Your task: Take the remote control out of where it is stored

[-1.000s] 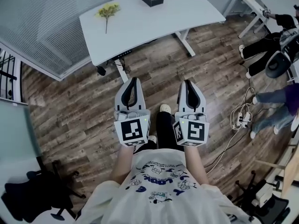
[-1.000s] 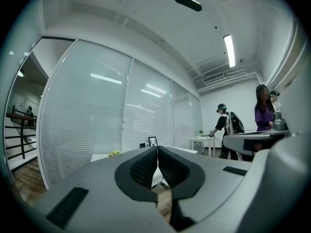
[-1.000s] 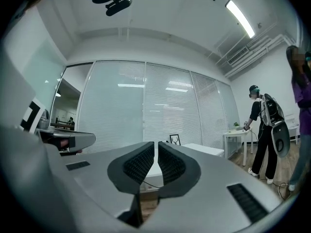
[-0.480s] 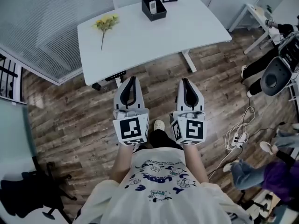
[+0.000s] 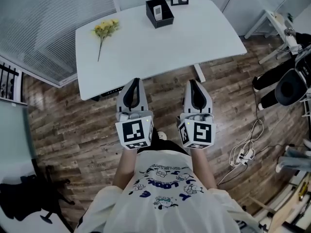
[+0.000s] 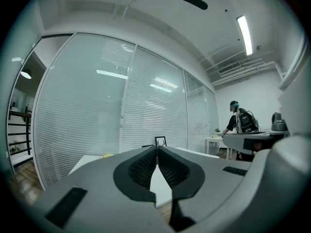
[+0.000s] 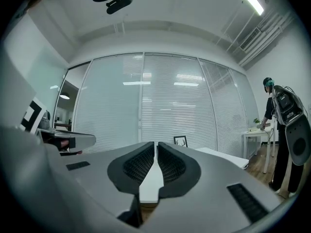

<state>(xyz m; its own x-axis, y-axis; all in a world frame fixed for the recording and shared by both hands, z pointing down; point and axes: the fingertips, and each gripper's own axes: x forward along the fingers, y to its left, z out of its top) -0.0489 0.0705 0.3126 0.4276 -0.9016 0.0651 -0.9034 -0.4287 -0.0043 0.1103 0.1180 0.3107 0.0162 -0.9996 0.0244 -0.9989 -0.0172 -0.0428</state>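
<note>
The remote control (image 5: 157, 10) stands in a black box (image 5: 164, 23) at the frame's top centre, on the white table (image 5: 199, 30) — well apart from both grippers. Mid-frame, the left gripper (image 5: 135, 81) and right gripper (image 5: 194, 82) have jaws pressed together — nothing between them.

No wording can be read with certainty. The person's white shirt (image 5: 165, 188) carries blue printed lettering, upside down from the head view and too small to make out. Cubes on the left gripper (image 5: 135, 80) and right gripper (image 5: 193, 82) bear black-and-white square code patterns, not letters.
</note>
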